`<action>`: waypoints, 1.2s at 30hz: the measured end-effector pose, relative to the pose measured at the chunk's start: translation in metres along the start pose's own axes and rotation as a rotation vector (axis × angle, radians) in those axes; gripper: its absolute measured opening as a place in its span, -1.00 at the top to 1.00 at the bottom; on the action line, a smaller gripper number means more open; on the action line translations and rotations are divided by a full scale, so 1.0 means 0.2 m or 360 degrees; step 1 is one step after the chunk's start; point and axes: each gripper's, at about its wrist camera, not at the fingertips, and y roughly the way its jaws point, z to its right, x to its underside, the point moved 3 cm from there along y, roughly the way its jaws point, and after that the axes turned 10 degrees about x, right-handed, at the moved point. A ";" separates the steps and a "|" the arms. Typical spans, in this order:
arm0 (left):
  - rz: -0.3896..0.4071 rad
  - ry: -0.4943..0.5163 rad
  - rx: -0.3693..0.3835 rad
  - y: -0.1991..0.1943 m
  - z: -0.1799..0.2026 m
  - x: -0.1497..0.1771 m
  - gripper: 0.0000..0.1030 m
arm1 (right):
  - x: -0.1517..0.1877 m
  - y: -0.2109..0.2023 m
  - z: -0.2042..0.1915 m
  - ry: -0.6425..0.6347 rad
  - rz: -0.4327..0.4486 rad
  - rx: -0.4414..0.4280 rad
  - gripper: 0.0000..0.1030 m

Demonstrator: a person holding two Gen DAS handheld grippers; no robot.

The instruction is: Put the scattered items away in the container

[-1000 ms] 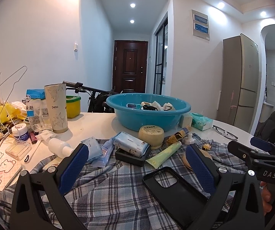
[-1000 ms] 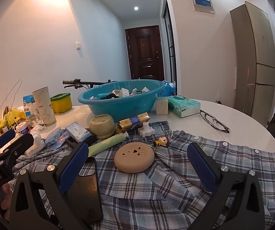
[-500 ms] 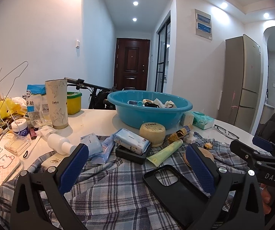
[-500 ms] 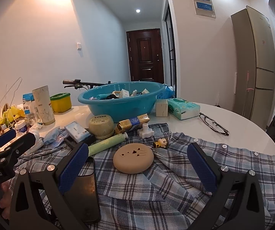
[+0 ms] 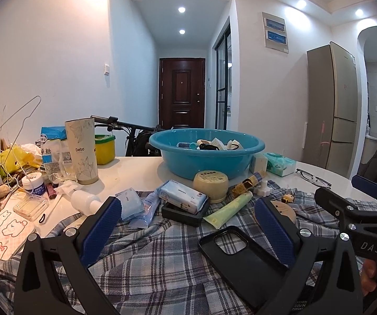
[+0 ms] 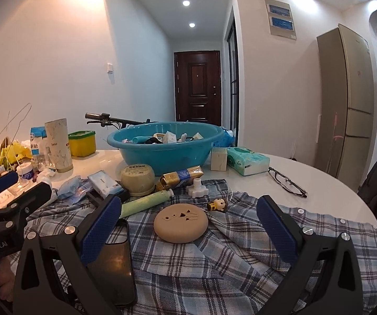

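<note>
A blue basin [image 5: 206,153] holding several small items stands at the back of the white table; it also shows in the right wrist view [image 6: 166,147]. In front of it, on a plaid shirt [image 5: 162,257], lie a wipes pack [image 5: 181,193], a cream jar [image 5: 210,185], a green tube [image 5: 229,208] and a black phone case [image 5: 241,257]. A tan round disc [image 6: 180,221] lies ahead of my right gripper [image 6: 188,225], which is open and empty. My left gripper [image 5: 188,223] is open and empty above the shirt.
At the left stand a tall cup [image 5: 82,151], a yellow tub [image 5: 104,148], a sugar bag and small clutter. A tissue pack [image 6: 247,160] and glasses [image 6: 287,181] lie at the right. A small figure [image 6: 217,204] and white cap [image 6: 197,187] lie near the disc.
Both grippers have pulled back and risen slightly, so the table items sit a little lower and farther in view. Both stay open and empty.
</note>
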 end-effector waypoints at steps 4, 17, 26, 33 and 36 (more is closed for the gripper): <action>-0.0002 0.0002 0.0015 0.01 0.00 0.01 -1.00 | 0.00 0.00 0.02 0.0024 0.0012 -0.0002 -0.99; -0.0007 0.0000 0.0024 0.01 0.00 0.01 -1.00 | 0.00 -0.01 0.03 0.0025 0.0010 0.0019 -0.99; -0.0008 0.0002 0.0026 0.01 0.01 0.02 -1.00 | 0.01 0.00 0.03 0.0024 0.0001 0.0004 -0.99; -0.0008 0.0001 0.0026 0.01 0.00 0.01 -1.00 | 0.01 0.00 0.03 0.0027 -0.0010 0.0002 -0.99; -0.0008 0.0001 0.0026 0.01 0.00 0.01 -1.00 | 0.01 0.00 0.03 0.0028 -0.0011 0.0002 -0.99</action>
